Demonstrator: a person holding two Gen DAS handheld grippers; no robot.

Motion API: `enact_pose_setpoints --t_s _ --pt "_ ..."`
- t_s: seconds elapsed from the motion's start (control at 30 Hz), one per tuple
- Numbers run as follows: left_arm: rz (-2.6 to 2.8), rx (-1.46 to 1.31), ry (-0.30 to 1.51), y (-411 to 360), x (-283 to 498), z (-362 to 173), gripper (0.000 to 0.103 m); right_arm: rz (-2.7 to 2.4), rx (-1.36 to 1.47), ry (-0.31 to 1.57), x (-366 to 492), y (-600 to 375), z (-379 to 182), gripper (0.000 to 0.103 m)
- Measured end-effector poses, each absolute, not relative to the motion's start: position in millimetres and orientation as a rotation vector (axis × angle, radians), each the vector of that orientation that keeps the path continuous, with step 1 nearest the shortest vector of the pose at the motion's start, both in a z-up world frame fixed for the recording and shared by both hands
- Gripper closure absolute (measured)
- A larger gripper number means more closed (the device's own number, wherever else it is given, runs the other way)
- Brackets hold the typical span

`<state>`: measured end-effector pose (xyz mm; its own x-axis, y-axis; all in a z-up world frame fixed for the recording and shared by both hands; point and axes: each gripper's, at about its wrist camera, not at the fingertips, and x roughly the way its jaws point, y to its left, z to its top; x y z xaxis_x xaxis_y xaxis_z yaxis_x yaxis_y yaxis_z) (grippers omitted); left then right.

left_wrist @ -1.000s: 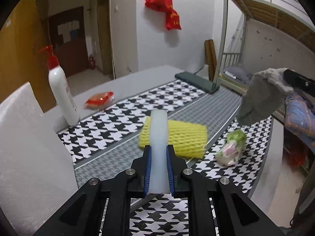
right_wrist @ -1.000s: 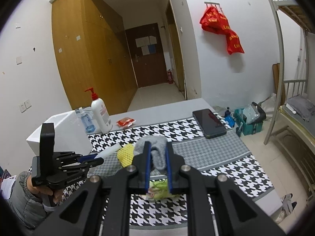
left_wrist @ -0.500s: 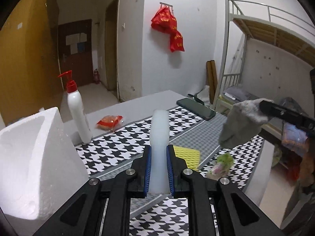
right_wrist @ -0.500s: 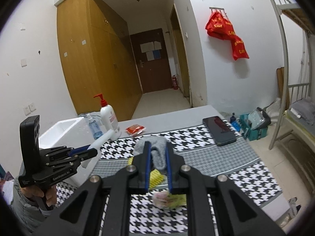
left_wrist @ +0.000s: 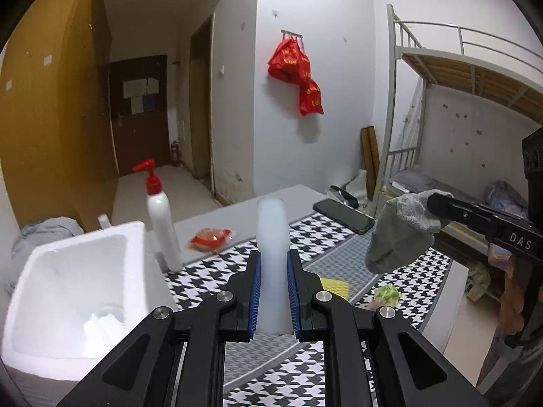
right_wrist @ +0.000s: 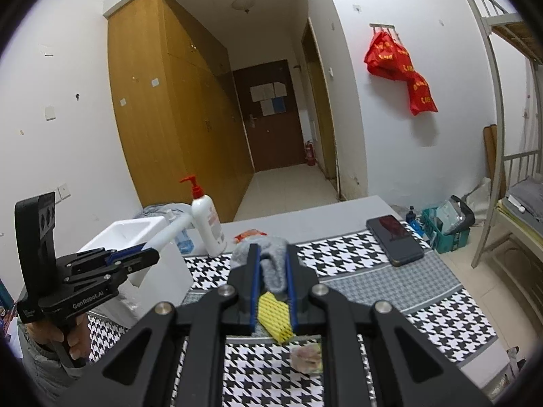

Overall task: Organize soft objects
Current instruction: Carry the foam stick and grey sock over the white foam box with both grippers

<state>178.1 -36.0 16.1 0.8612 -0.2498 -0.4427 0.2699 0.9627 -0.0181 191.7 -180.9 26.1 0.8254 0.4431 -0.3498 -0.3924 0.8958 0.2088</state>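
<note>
My left gripper (left_wrist: 273,261) is shut on a white foam stick (left_wrist: 272,237) and holds it up above the table; it also shows in the right wrist view (right_wrist: 135,254). My right gripper (right_wrist: 273,254) is shut on a grey sock (right_wrist: 271,261), which hangs in the air at the right of the left wrist view (left_wrist: 400,237). A white foam box (left_wrist: 68,291) stands open at the left, with white pieces inside. A yellow foam net (right_wrist: 273,315) and a green-pink packet (right_wrist: 307,356) lie on the houndstooth cloth (right_wrist: 373,254).
A white pump bottle (left_wrist: 163,227) with a red top stands behind the box. A red snack packet (left_wrist: 210,237) and a black phone (left_wrist: 342,215) lie further back. A bunk bed (left_wrist: 458,101) stands at the right. A small blue bottle (right_wrist: 183,237) stands by the box.
Both grippers have risen and pulled back from the table with their loads. The left gripper has swung so that the open foam box now shows from above.
</note>
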Motion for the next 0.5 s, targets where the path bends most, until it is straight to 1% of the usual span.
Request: enact_pose_setpoints --t_s 0.5 --pt "-0.155 0.019 0.389 8 151 43 0.087 0.517 0.103 0.324 192 -145 51 0.086"
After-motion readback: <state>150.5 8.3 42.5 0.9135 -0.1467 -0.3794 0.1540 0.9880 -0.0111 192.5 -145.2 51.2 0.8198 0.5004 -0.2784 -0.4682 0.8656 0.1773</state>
